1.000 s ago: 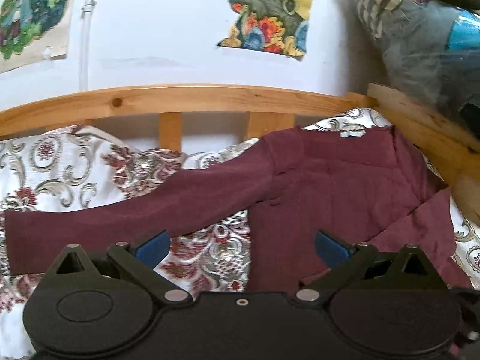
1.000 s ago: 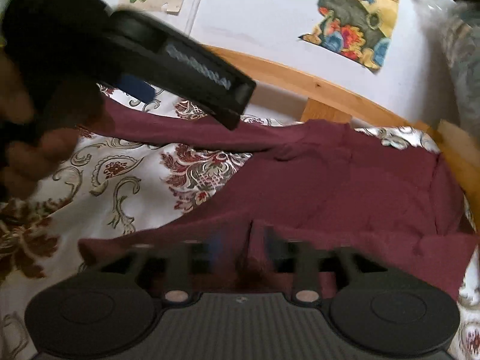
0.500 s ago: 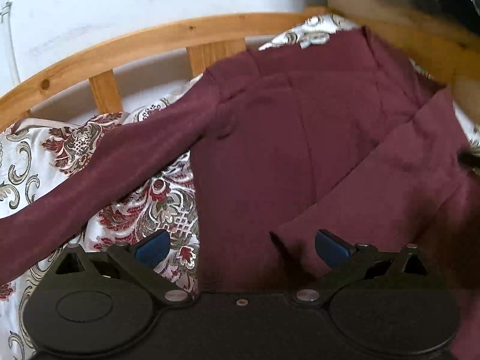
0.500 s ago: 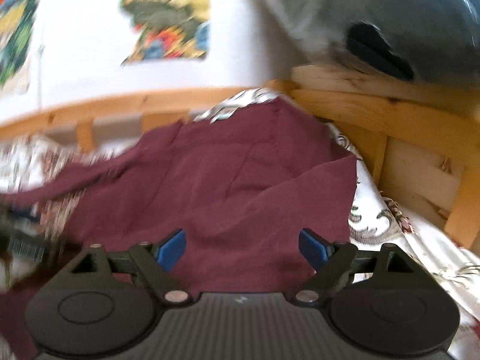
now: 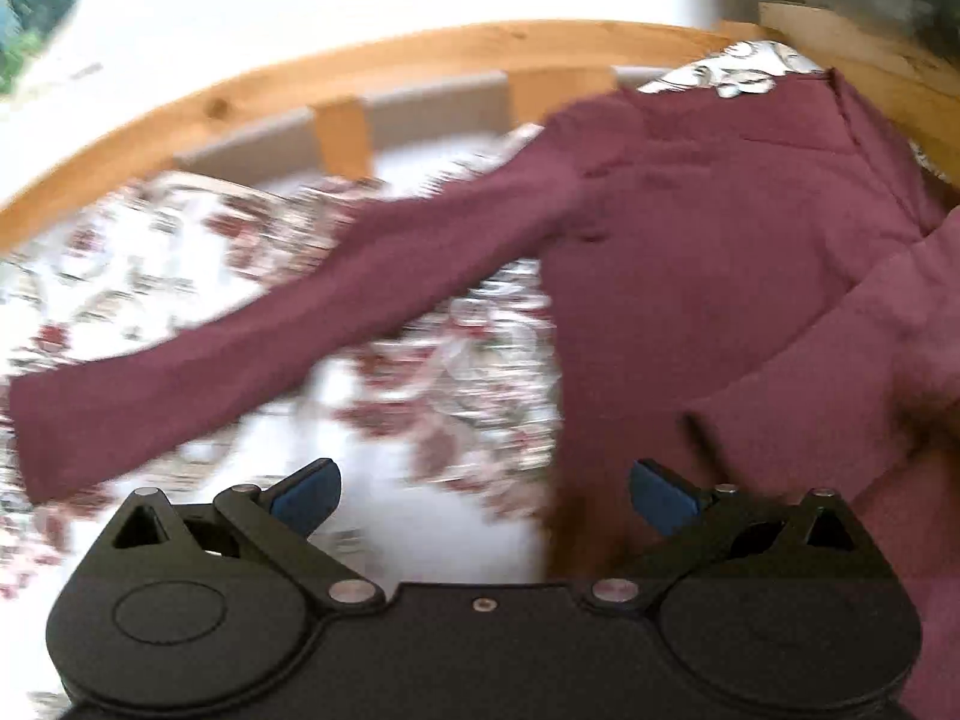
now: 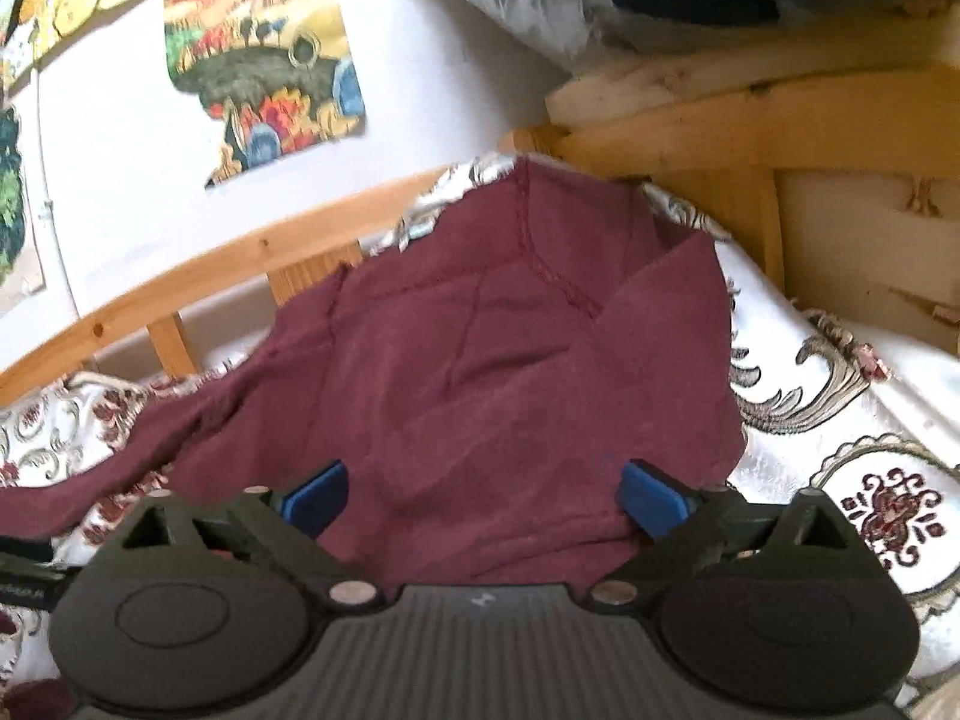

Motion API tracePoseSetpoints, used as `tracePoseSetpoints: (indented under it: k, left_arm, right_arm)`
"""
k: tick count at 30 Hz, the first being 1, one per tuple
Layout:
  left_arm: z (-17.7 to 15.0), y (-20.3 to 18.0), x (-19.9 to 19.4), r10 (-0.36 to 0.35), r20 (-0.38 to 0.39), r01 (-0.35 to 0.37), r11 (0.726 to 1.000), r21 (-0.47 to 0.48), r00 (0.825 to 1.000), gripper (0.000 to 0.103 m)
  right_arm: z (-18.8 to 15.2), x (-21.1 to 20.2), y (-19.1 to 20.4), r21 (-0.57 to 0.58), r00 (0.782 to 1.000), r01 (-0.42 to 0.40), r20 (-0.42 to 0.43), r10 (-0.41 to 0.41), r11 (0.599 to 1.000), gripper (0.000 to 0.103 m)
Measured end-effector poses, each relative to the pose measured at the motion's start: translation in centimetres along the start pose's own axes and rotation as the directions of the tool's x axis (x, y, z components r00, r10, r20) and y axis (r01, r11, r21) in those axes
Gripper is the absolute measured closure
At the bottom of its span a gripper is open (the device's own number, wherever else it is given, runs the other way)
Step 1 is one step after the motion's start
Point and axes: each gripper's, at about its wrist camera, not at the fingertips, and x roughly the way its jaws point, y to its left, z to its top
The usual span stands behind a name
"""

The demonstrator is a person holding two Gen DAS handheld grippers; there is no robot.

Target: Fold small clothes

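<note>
Nearest: left gripper [image 5: 483, 495] jaws wide apart, empty, over bedspread [image 5: 180, 252] just beside shirt [image 5: 708, 276] edge. Right gripper [image 6: 483, 498] jaws just been opening, now fully spread, pads clear of cloth, shirt hem under the gap, nothing grasped. Beyond: maroon shirt flat on patterned bedspread, one sleeve [image 5: 252, 360] stretched out left, other sleeve folded over body. Further: wood rail [image 5: 420, 60], then white wall w/ poster [image 6: 270, 78]

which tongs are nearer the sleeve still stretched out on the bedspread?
Left. The left tongs hang open just in front of the stretched-out sleeve. The right tongs, open and empty, sit over the shirt body, the sleeve trailing off to their left.
</note>
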Motion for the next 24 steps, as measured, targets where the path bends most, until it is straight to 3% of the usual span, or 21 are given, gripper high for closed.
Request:
tracePoseSetpoints:
  k: [2, 5, 10, 12, 15, 20, 23, 24]
  left_arm:
    - [-0.3, 1.8, -0.8, 0.093, 0.015, -0.093, 0.996, 0.007, 0.996, 0.001]
    - [-0.5, 6.0, -1.2, 0.271, -0.011, -0.271, 0.958, -0.093, 0.962, 0.001]
    - [-1.0, 14.7, -0.8, 0.431, -0.092, -0.435, 0.833, -0.343, 0.898, 0.001]
    - [-1.1, 17.2, -0.5, 0.446, -0.103, -0.449, 0.803, -0.393, 0.889, 0.001]
    - [-0.4, 19.9, 0.8, 0.442, -0.100, -0.443, 0.806, -0.393, 0.892, 0.001]
    - [1.0, 22.5, 2.8, 0.478, -0.085, -0.471, 0.791, -0.391, 0.874, 0.010]
    - [1.6, 22.2, 3.2, 0.496, -0.059, -0.481, 0.795, -0.371, 0.866, 0.028]
    - [1.6, 22.0, 3.1, 0.502, -0.046, -0.484, 0.802, -0.351, 0.864, 0.048]
  right_arm:
    - [-0.2, -0.4, 0.7, -0.032, 1.000, 0.004, 0.002, -0.004, 0.999, 0.000]
    - [-0.7, -0.7, 2.2, -0.101, 1.000, 0.005, -0.004, -0.005, 0.995, 0.000]
    - [-1.9, -0.6, 4.4, -0.109, 0.999, -0.039, -0.029, 0.036, 0.993, 0.000]
    - [-2.5, -0.5, 5.4, -0.119, 0.998, -0.060, -0.041, 0.056, 0.991, 0.000]
    - [-3.3, -0.5, 6.6, -0.157, 0.995, -0.085, -0.065, 0.075, 0.984, 0.000]
    - [-4.1, -0.6, 7.5, -0.202, 0.994, -0.091, -0.083, 0.075, 0.975, 0.000]
    - [-4.1, -0.8, 7.3, -0.191, 0.994, -0.083, -0.080, 0.068, 0.978, 0.000]
    - [-4.1, -0.8, 7.2, -0.186, 0.995, -0.079, -0.080, 0.065, 0.979, 0.000]
